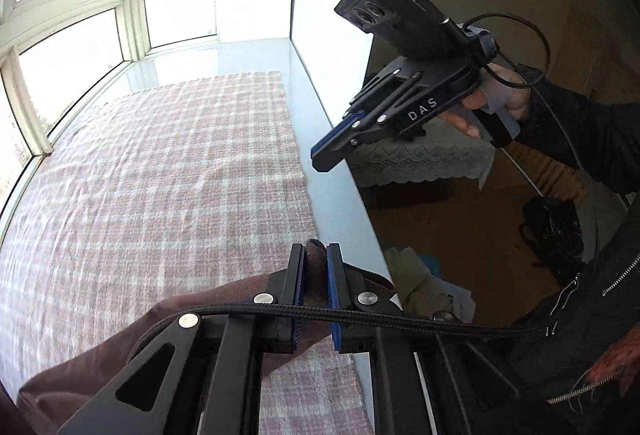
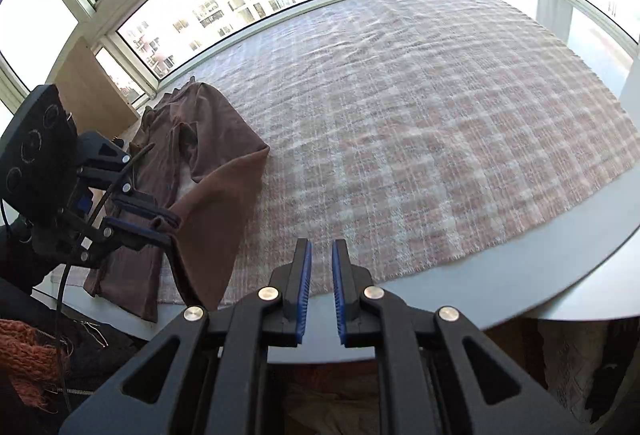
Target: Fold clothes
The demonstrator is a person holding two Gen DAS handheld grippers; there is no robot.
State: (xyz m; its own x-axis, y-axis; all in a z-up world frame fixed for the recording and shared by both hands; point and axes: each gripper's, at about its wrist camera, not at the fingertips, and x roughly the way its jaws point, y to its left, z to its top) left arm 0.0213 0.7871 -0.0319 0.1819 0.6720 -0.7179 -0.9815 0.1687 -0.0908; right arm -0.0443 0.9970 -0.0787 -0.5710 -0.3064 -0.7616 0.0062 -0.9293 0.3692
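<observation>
The left gripper [image 2: 170, 223] is clamped on a bunched edge of the brown, soft-knit garment [image 2: 208, 171], a tuft of the cloth wedged between its blue-padded fingers. From its own camera that tuft shows plainly, pinched tight at the tips [image 1: 315, 271]. The garment lies rumpled at the left end of the pink-and-white checked woven cloth [image 2: 420, 139] that covers the pale grey table [image 2: 520, 287], with one part trailing over the near edge of the table. It lies in loose layers, not a neat fold.

The right gripper [image 2: 320, 291] hangs above the near edge with a narrow gap between its pads and nothing in it; from the left camera it shows side-on in the air, held by a hand [image 1: 496, 99] in a dark sleeve.

Here is where it could slip. The left grip is on a small tuft only, so a quick lift could pull the knit free, or drag the whole heap along instead of one layer. The overhanging part could tug more of the garment off the table. With one corner held and the other gripper empty, the cloth would twist and any fold come out crooked. The checked cloth beneath is loose too, and a low pinch could catch it along with the garment. Whether this is a spreading-out or a late fold, the heap alone does not settle.
</observation>
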